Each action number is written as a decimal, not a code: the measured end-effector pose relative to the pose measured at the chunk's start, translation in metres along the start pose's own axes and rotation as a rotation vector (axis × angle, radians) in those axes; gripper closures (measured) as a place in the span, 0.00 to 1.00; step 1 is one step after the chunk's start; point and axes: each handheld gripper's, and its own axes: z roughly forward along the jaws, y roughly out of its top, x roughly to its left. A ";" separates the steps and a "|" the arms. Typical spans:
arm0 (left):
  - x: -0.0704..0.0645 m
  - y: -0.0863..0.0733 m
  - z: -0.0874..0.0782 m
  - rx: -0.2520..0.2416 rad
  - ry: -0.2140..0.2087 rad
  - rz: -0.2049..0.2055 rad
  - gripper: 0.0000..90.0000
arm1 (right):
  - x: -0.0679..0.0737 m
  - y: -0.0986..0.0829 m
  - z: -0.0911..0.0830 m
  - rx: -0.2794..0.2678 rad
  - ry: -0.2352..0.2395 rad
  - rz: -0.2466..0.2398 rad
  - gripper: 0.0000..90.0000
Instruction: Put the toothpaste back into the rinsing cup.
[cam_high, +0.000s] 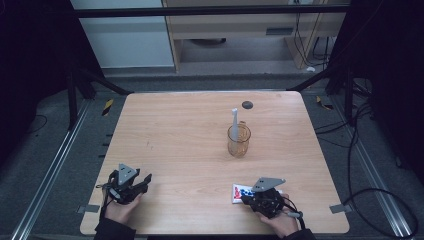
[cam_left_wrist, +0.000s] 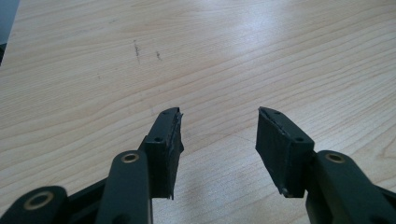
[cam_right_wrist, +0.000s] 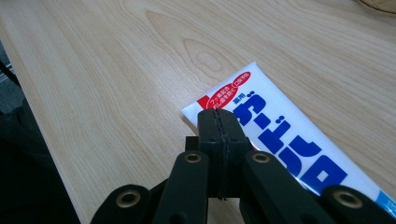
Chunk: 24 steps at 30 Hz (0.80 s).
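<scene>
Right gripper (cam_right_wrist: 219, 122): jaws pressed flat together with nothing between them, tips poised over the crimped end of a white toothpaste tube (cam_right_wrist: 280, 140) with blue and red print. The tube lies flat on the table (cam_high: 175, 150), directly beneath this gripper. Left gripper (cam_left_wrist: 219, 135): jaws spread wide over bare wood, well apart from the tube. Table surface: pale wood-grain laminate, faintly scuffed. The high view adds an amber glass cup (cam_high: 238, 141) holding a white toothbrush (cam_high: 234, 122), ahead of the right gripper, and grey carpet with cables around.
</scene>
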 end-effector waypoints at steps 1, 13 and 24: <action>0.000 0.000 0.000 0.000 0.000 0.000 0.55 | 0.000 0.000 0.000 0.006 -0.005 -0.002 1.00; 0.000 0.000 0.001 -0.003 -0.001 -0.001 0.54 | -0.003 0.008 0.006 0.005 -0.055 0.004 1.00; 0.000 0.001 0.001 -0.006 -0.002 0.003 0.54 | -0.011 0.017 0.014 -0.002 -0.092 0.037 1.00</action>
